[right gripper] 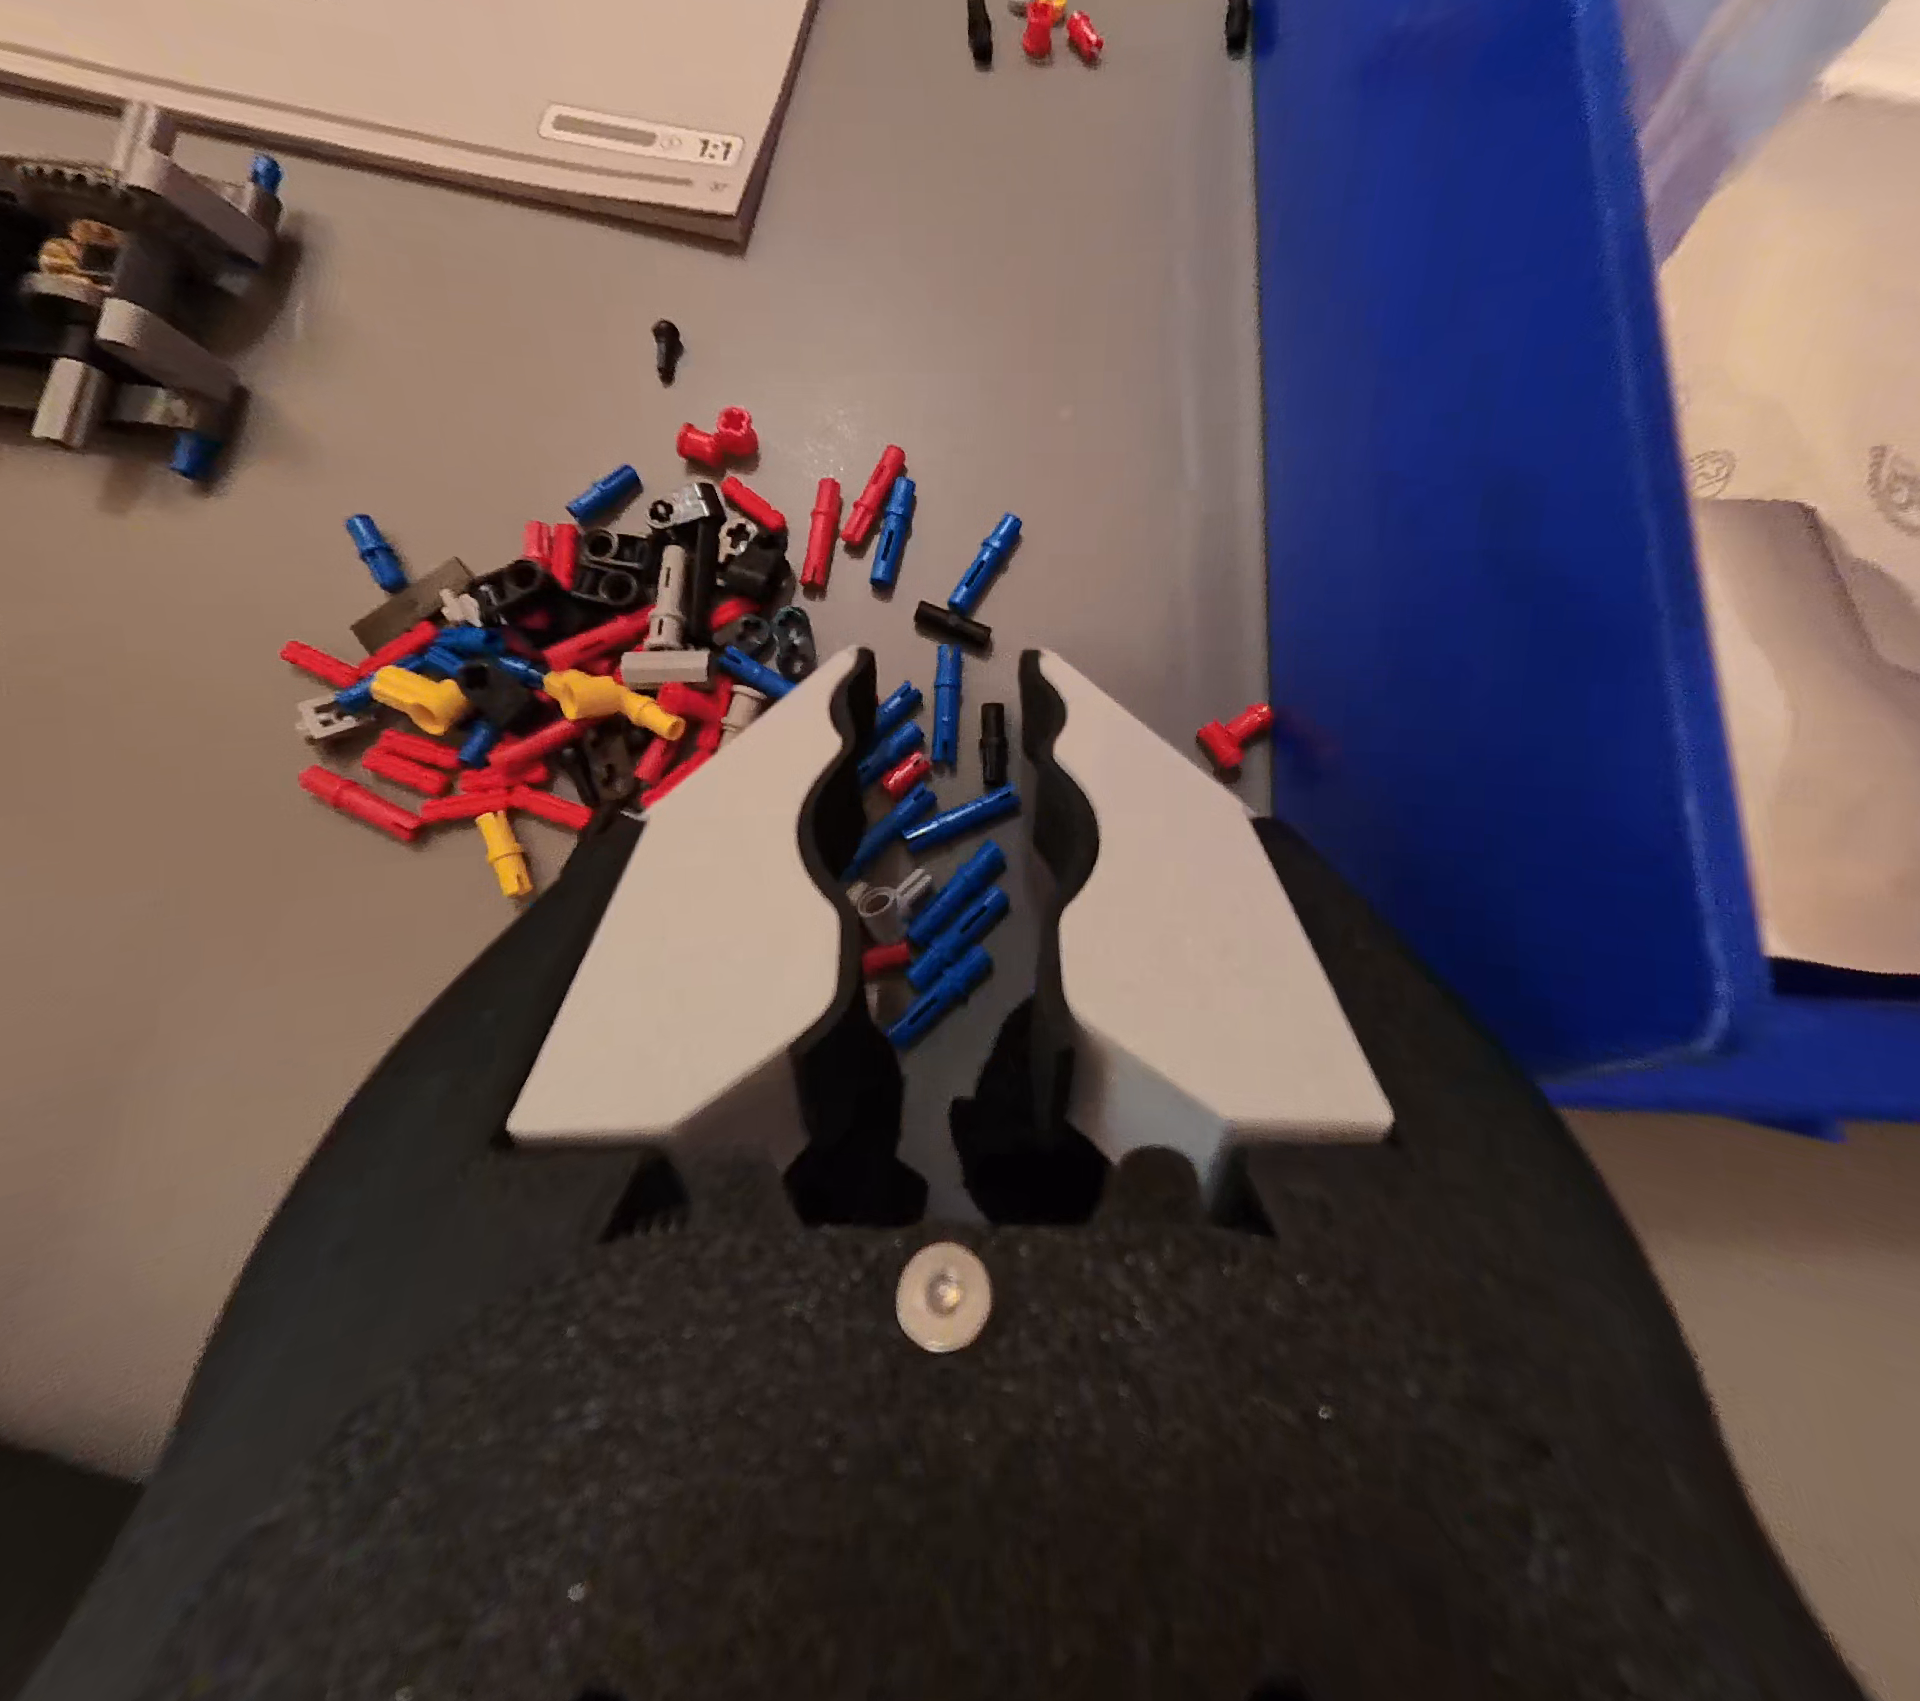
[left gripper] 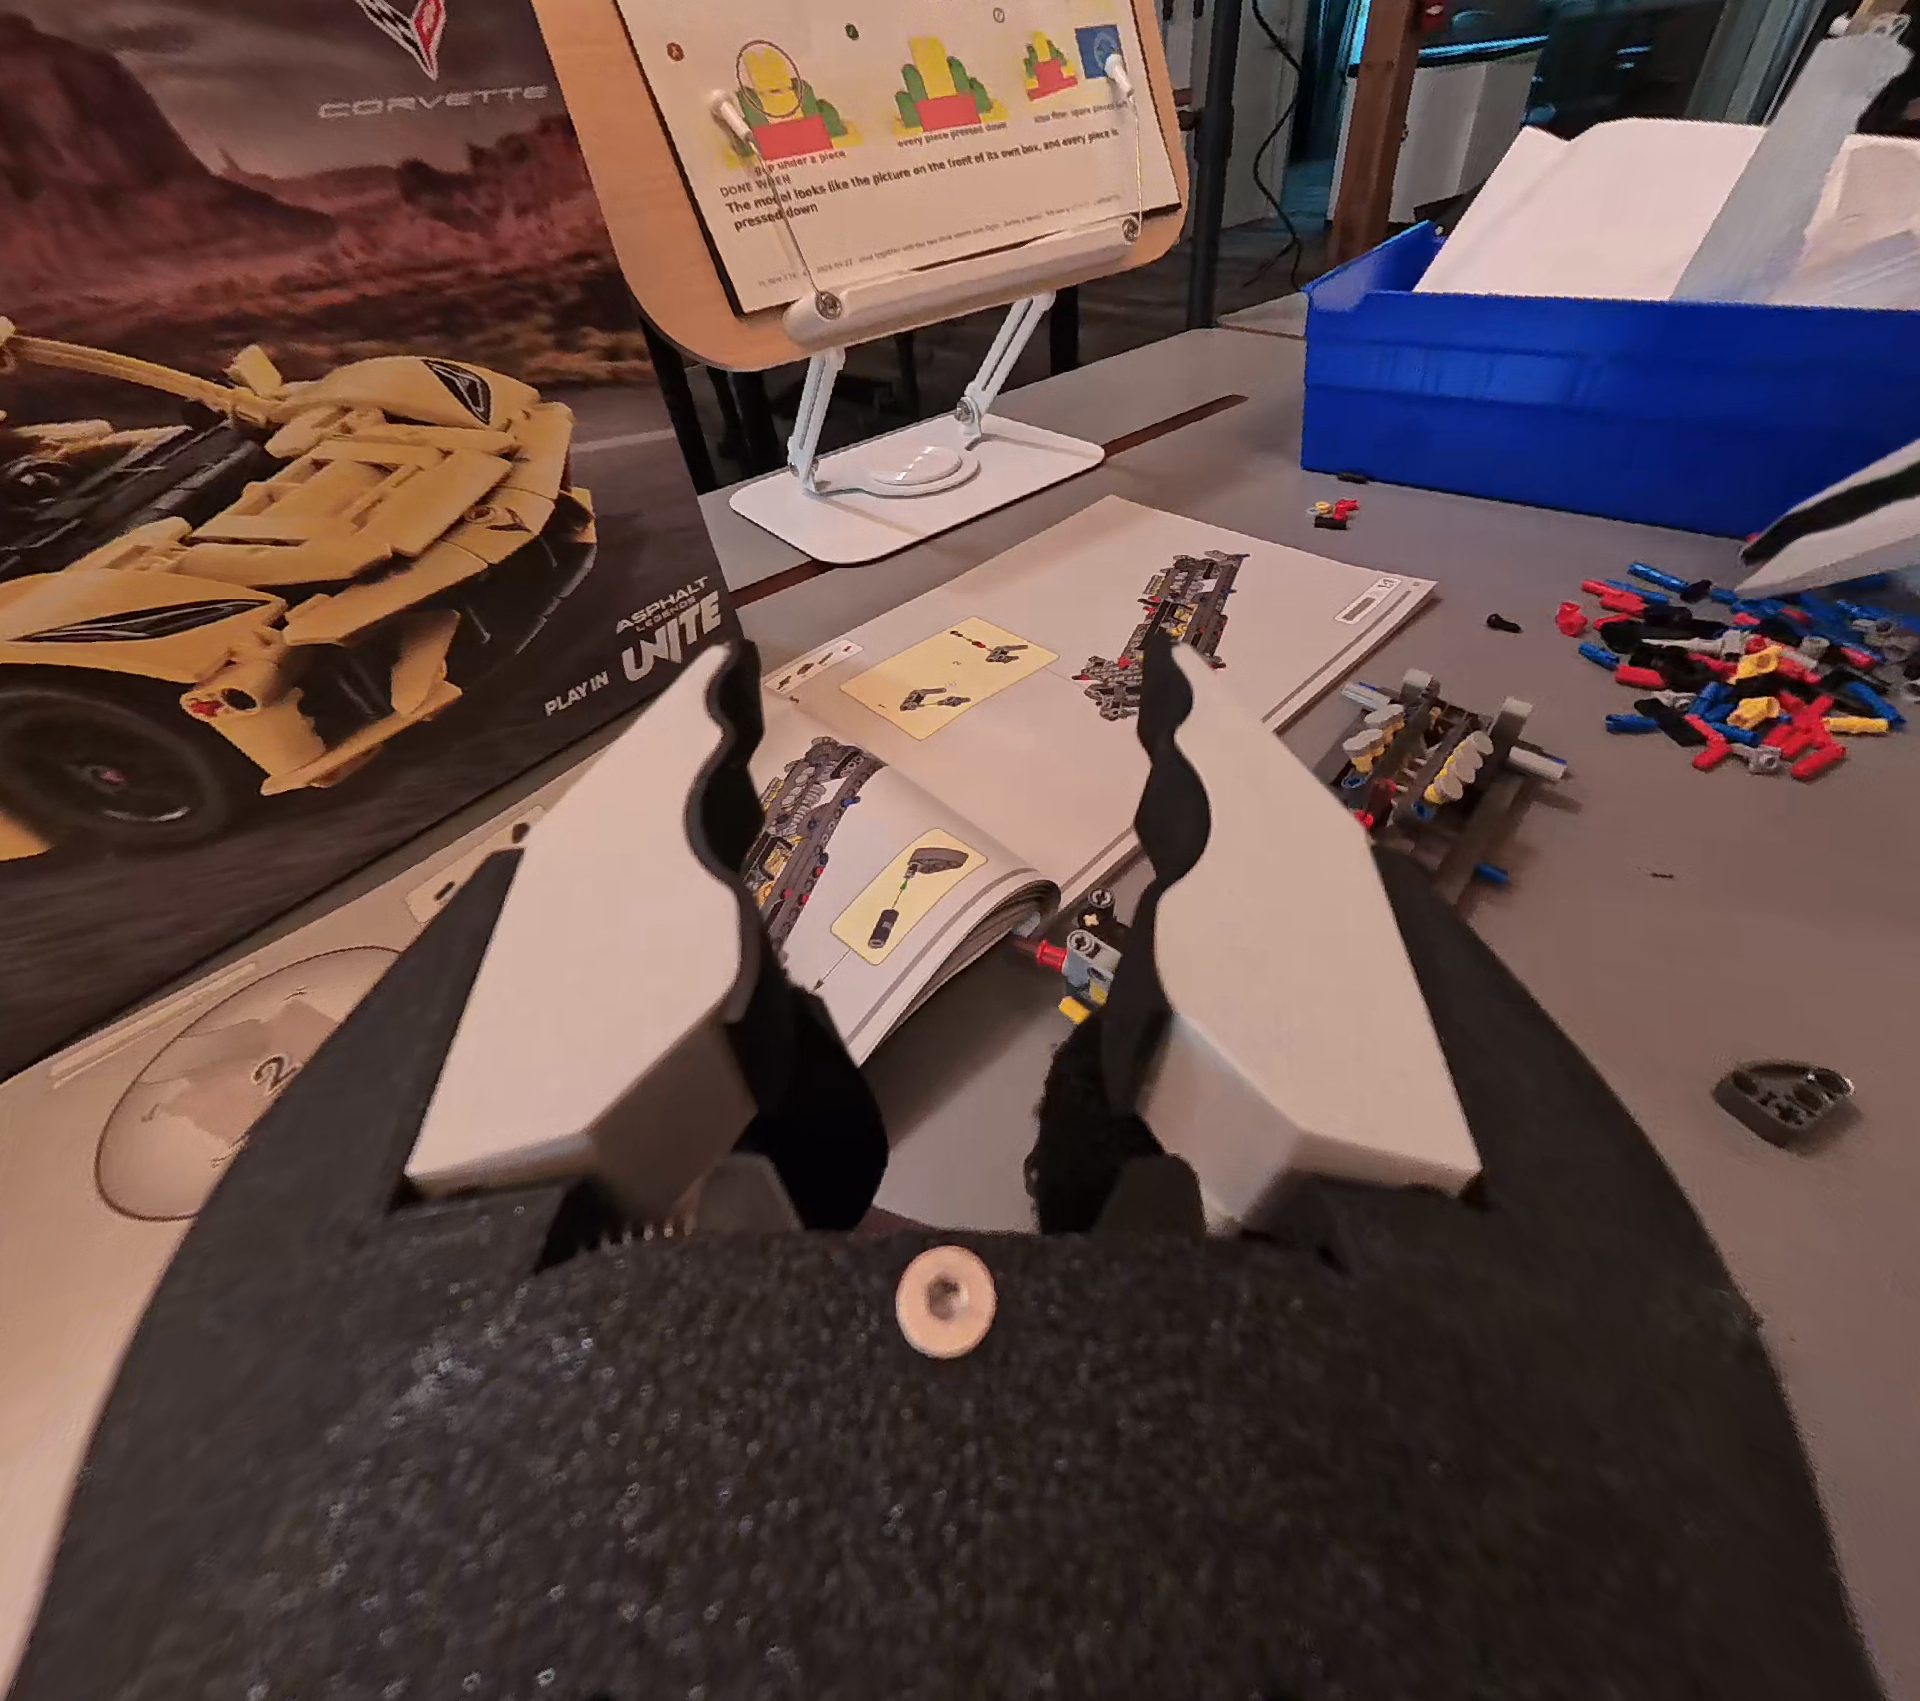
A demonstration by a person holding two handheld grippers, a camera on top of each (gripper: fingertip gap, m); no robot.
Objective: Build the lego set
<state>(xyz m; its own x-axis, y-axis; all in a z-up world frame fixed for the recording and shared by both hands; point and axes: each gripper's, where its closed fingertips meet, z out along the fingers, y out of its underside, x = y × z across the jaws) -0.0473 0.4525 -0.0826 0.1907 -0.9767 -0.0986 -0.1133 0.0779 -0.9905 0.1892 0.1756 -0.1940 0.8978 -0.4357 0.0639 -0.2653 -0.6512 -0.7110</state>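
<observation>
Spanning both views, a smooth grey desk point(left gripper: 1621, 955) carries everything; behind it are a wooden post and large paned windows.

Landmark: the open white instruction booklet point(left gripper: 997, 716) lying flat mid-desk. Behind it a wooden-backed document stand on a white hinged base point(left gripper: 914, 488) holds a printed sheet. Left of the booklet stands the dark set box with a yellow car picture point(left gripper: 281, 425). Right of and behind the booklet sits a blue plastic bin point(right gripper: 1455, 425) holding white bags.

Just off the booklet's right edge lies the partly built grey and black model frame point(left gripper: 1444, 758); farther right, a heap of small red, blue, black and yellow pins point(right gripper: 582, 675). A small grey-yellow subassembly point(left gripper: 1086, 960) touches the booklet's near edge.

Left gripper point(left gripper: 951, 664): jaws wide, empty, raised over the booklet, the subassembly showing between them.

Right gripper point(right gripper: 948, 664): jaws narrowly parted, empty, over the heap's right fringe beside the bin wall; blue pins show in the gap.
</observation>
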